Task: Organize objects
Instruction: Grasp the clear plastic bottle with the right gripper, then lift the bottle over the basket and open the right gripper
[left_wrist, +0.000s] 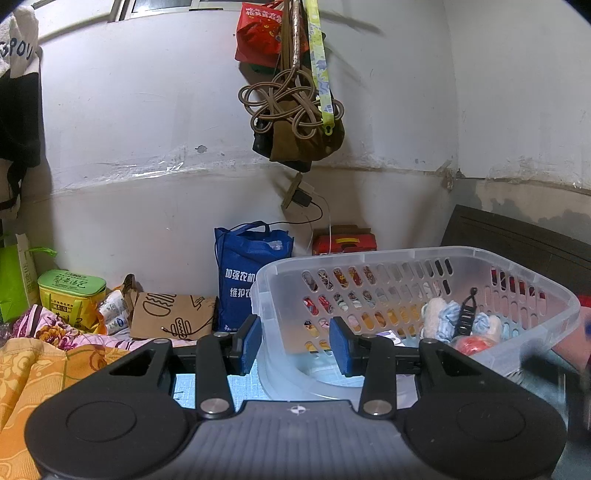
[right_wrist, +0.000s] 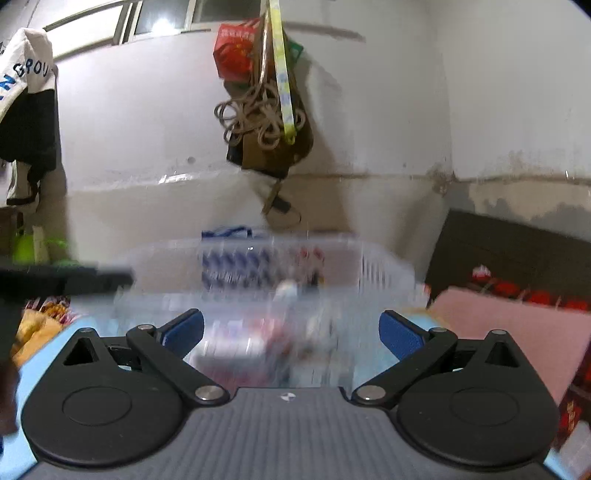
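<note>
Blue bag (left_wrist: 243, 280) reads "加强农机"; hanging jacket (right_wrist: 26, 110) reads "GROU".

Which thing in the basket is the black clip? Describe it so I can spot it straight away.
Find the clear slotted plastic basket ahead of the left claw. At its right-hand end lies a heap of pale blue and white yarn bundles. The slim black plastic clip stands among them, the only dark, hard, upright piece there.

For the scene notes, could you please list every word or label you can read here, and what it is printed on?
"加强农机" over "维护农": blue tote bag, cut off by the clear basket.
"GROU": white-and-black garment hanging on the left, partly cut off.
Red hanging bag, green tin, milk cartons: print too small or blurred.
</note>
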